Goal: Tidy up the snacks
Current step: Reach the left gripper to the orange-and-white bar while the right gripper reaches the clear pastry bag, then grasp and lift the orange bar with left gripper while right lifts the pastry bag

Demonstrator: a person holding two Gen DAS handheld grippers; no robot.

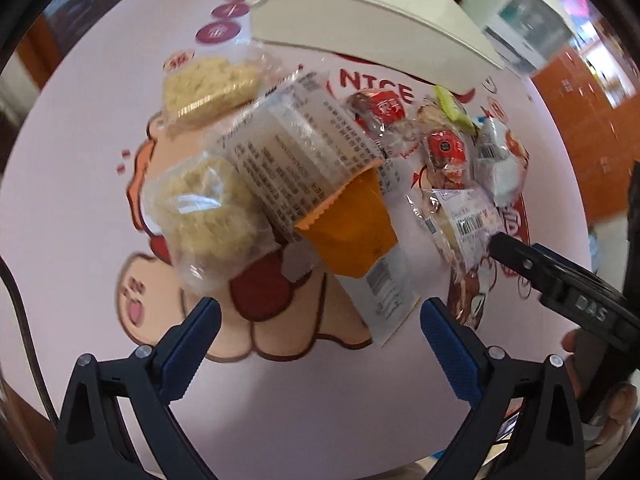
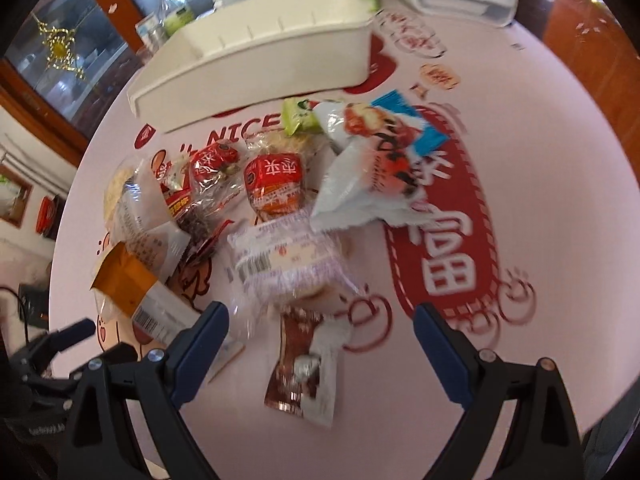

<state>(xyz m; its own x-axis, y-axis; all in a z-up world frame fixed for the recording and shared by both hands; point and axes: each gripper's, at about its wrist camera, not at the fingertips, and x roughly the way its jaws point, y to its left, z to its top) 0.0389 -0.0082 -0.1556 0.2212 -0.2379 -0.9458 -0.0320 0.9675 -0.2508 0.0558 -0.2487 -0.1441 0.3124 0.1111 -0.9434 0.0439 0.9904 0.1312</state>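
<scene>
Snacks piled ahead of both grippers; brown packet lies lengthwise between spread right gripper fingers, nearest. Left gripper spread, empty.

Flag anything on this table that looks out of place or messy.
The snacks lie in a loose, overlapping heap on the tablecloth, none in the white tray behind them. An orange packet sits half under a clear printed wrapper. Nothing looks spilled or torn.

Left wrist view: looks forward-down, close over snack pile. Right wrist view: same pile from opposite side, apparently. Shared: pile, white tray.
</scene>
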